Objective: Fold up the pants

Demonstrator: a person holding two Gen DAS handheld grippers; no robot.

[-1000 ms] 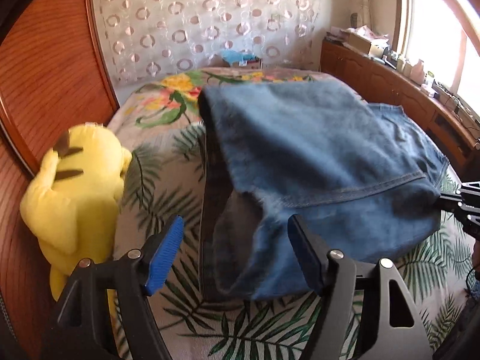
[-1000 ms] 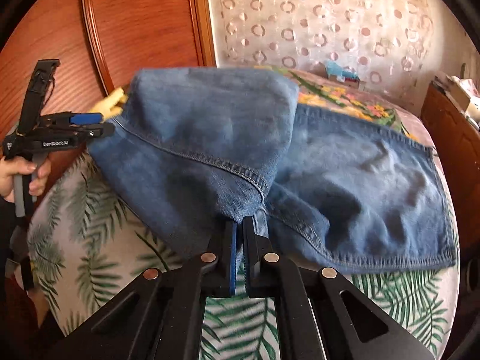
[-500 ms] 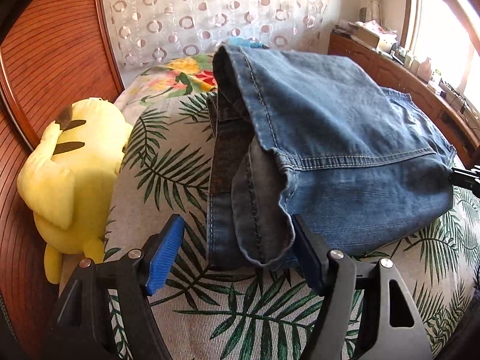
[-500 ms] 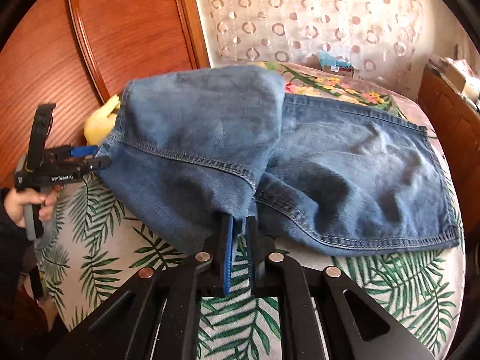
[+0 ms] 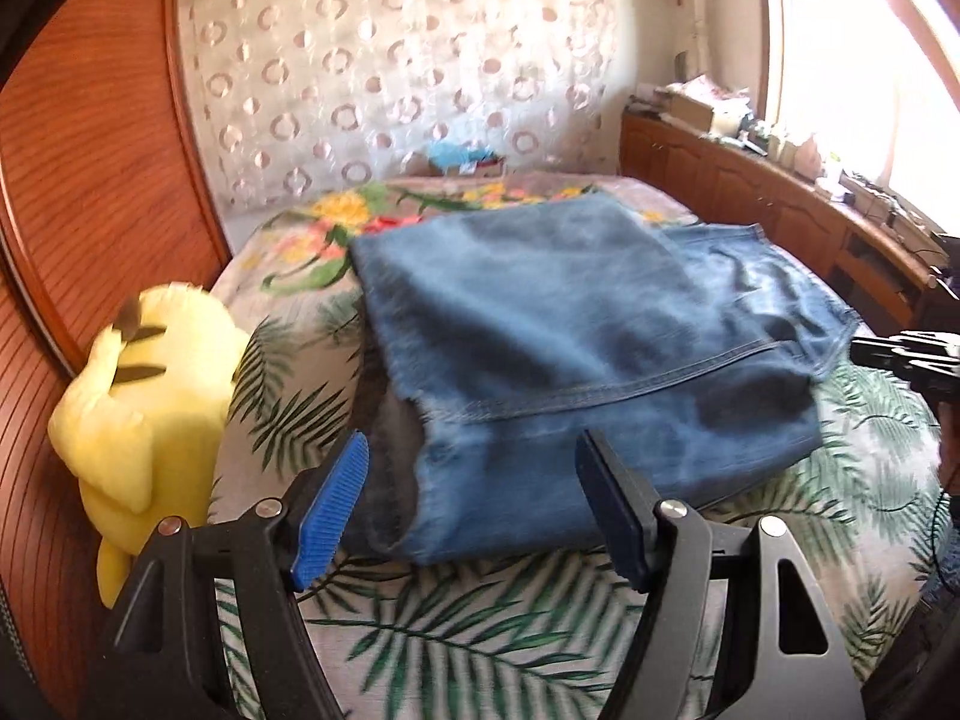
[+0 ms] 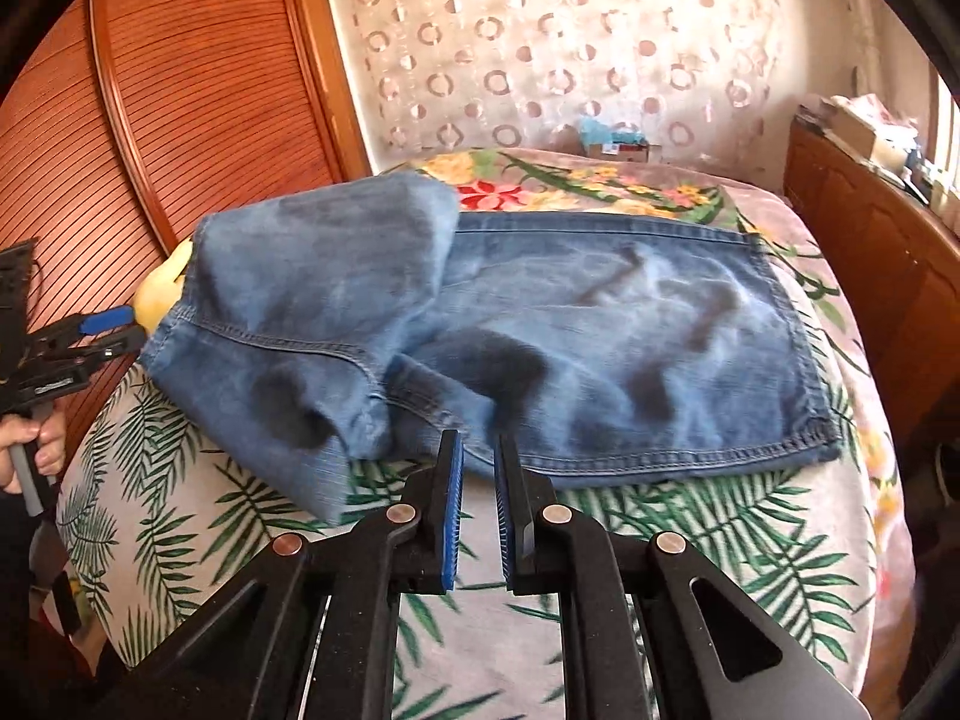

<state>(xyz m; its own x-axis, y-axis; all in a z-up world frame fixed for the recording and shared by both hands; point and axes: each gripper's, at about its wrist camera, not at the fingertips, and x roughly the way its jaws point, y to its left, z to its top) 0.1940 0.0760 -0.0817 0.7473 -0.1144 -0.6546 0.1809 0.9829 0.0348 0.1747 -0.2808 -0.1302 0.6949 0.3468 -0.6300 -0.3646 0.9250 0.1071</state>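
Blue denim pants (image 5: 576,354) lie folded over on the bed, the upper layer draped across the lower one; they also show in the right wrist view (image 6: 540,336). My left gripper (image 5: 471,492) is open and empty, its fingers on either side of the near denim edge without touching it. My right gripper (image 6: 478,468) is slightly open and empty, just in front of the pants' near hem. The right gripper shows at the right edge of the left wrist view (image 5: 900,354); the left one shows at the left edge of the right wrist view (image 6: 78,342).
The bed has a leaf and flower print cover (image 5: 456,630). A yellow plush toy (image 5: 144,384) sits at its left edge against a wooden panel (image 5: 78,192). A wooden cabinet (image 5: 780,210) with clutter runs along the right side. A patterned curtain (image 6: 570,42) hangs behind.
My right gripper has let go of the denim and parted; the raised layer has dropped flat onto the bed. My left gripper stays open and has pulled back a little.
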